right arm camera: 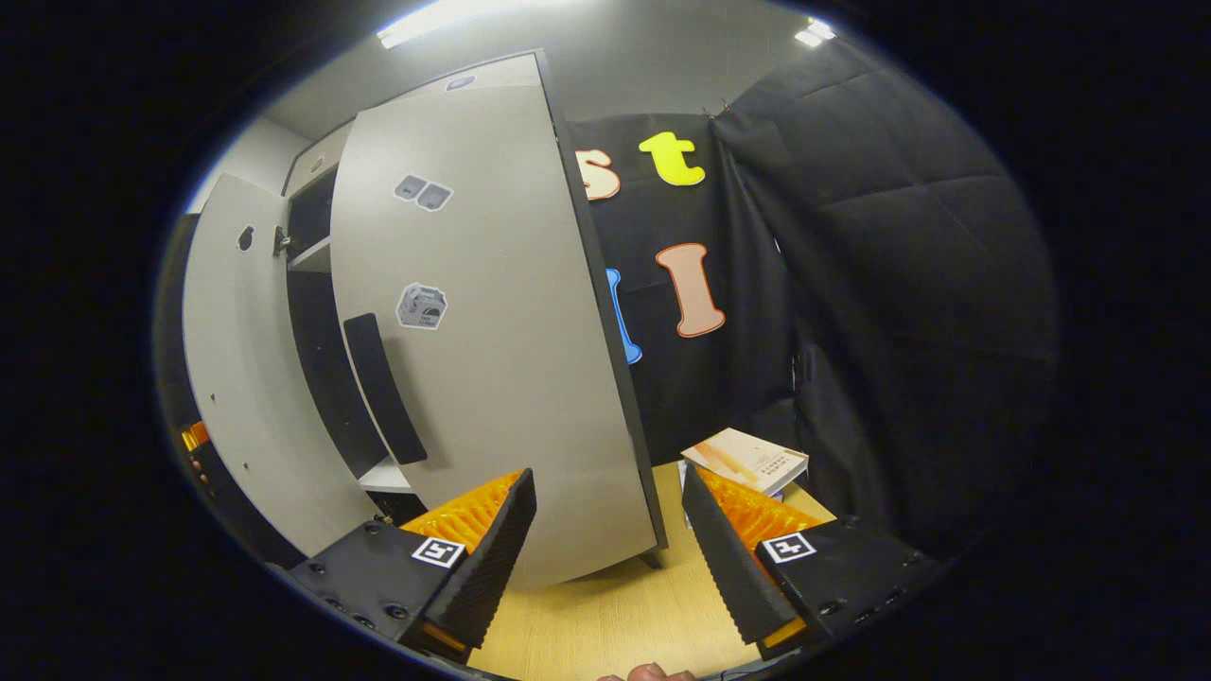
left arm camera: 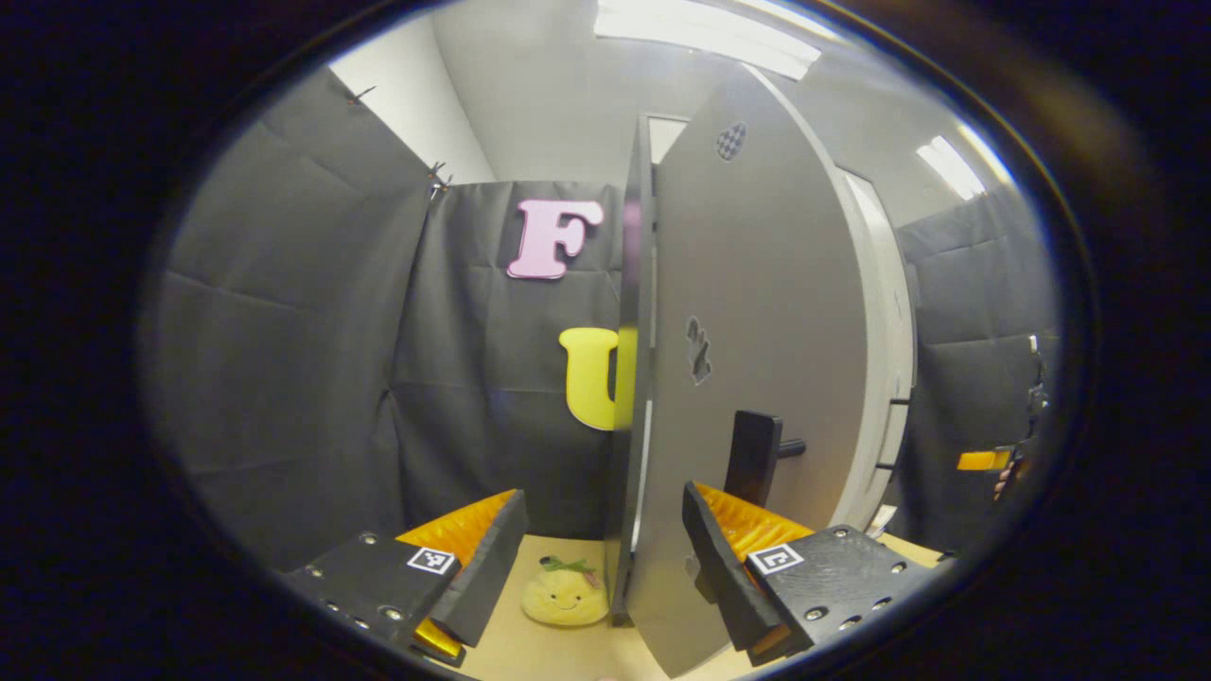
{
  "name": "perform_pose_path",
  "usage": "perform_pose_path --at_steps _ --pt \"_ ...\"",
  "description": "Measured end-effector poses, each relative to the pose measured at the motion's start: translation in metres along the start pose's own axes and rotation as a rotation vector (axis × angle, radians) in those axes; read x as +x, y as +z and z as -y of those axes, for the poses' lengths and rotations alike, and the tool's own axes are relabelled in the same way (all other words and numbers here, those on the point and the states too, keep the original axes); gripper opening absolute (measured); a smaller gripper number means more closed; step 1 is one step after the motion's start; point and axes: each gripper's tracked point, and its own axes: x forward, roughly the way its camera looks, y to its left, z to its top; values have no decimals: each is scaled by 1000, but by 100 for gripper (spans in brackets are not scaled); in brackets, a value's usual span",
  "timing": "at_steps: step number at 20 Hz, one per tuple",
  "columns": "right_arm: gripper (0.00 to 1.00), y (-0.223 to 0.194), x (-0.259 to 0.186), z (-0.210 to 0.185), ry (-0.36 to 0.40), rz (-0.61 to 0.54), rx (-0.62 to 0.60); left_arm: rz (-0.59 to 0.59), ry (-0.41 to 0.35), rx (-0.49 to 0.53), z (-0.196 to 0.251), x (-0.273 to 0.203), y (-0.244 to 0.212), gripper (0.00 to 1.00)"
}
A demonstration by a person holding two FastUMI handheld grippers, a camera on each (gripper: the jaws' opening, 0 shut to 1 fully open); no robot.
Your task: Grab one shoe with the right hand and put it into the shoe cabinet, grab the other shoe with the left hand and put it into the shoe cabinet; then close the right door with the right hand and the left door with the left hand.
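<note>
1. Left tool (left arm camera: 605,558): fingers apart, straddling the edge of the left door (left arm camera: 757,378), which stands ajar; its handle (left arm camera: 752,456) is just beyond.
2. Right tool (right arm camera: 610,549): fingers apart, at the edge of the right door (right arm camera: 492,331), partly open.
3. Shoe cabinet (right arm camera: 312,246) interior is dark; shoes cannot be told.
4. Plush toy (left arm camera: 565,591) and book (right arm camera: 747,461) lie on the desk (right arm camera: 605,615).

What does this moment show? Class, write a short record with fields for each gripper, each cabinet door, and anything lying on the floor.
left gripper: open, astride left door edge
right gripper: open, at right door edge
left door: ajar
right door: ajar
door handle: dark bar, untouched
floor items: plush toy, book
shoes: cannot tell
</note>
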Motion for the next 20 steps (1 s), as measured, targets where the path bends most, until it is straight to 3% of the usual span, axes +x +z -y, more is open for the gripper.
perform_pose_path --at_steps 5,10,13,16,20 --pt "98 -3 18 4 55 -17 -40 -1 52 35 71 25 4 97" --pt "98 -2 17 30 63 -43 -26 -48 86 16 154 46 -25 94" --pt "98 -11 6 54 50 -55 -36 -30 134 48 168 38 -24 94" --pt "98 -26 3 78 41 -79 -42 -30 103 11 184 22 -24 94" --pt "98 -36 3 91 66 -118 -42 17 126 6 195 -13 -9 94"
